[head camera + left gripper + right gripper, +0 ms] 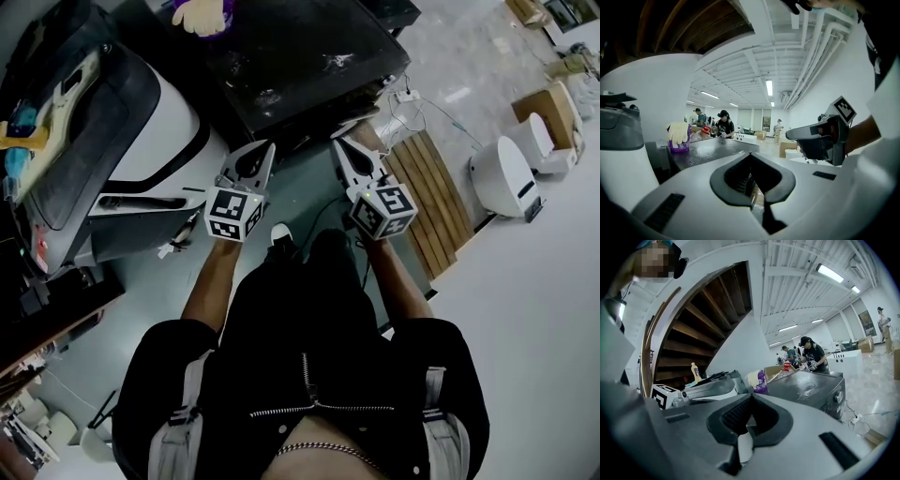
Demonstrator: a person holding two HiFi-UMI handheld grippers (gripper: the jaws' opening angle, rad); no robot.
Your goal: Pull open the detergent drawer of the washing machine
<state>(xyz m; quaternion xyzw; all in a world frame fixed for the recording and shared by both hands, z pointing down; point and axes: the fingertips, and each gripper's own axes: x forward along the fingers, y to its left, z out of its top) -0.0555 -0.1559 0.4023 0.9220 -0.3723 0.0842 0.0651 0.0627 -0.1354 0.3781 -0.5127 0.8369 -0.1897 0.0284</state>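
I can't pick out the detergent drawer itself: in the head view the front of the dark grey, glossy-topped washing machine [300,66] is hidden beneath its own top. The right gripper view shows only a sliver of that front with a round knob [836,397], and the drawer is probably somewhere in the blur beside it. The machine stands just ahead of the person, front facing them, its long top edge running crosswise and slanting up to the right, while the left gripper [265,147] and the right gripper [339,142] hang short of it, jaws together on nothing.
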